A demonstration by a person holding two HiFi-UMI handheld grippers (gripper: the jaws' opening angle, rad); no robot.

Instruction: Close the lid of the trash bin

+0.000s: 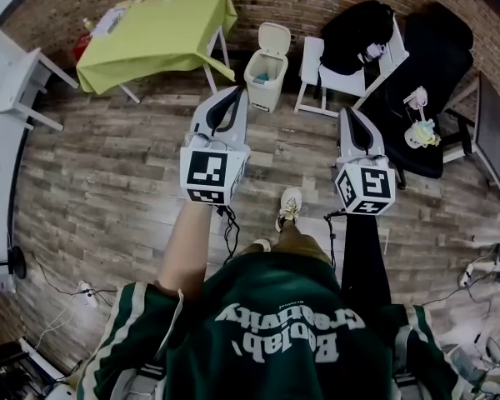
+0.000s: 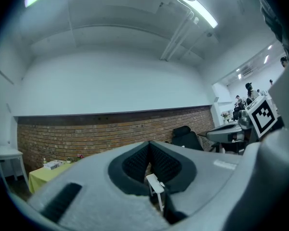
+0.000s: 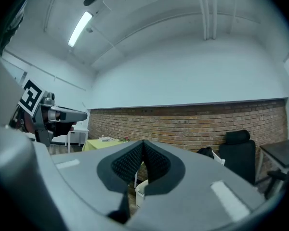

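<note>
The cream trash bin [image 1: 265, 75] stands on the wood floor by the brick wall, with its lid [image 1: 274, 37] tipped up and open. My left gripper [image 1: 237, 91] is held in the air short of the bin, jaws shut and empty. The right gripper [image 1: 347, 112] hangs further right, also shut with nothing in it. In the right gripper view its jaws [image 3: 143, 143] meet at the tip, and the bin's rim [image 3: 140, 188] shows below them. In the left gripper view the shut jaws [image 2: 149, 144] frame a white chair [image 2: 155, 184].
A table under a green cloth [image 1: 154, 26] stands left of the bin. A white chair with a black bag [image 1: 352, 55] is to its right, then a black office chair [image 1: 429, 98]. A white side table [image 1: 23, 82] is far left. Cables [image 1: 229, 233] lie by my shoe [image 1: 290, 206].
</note>
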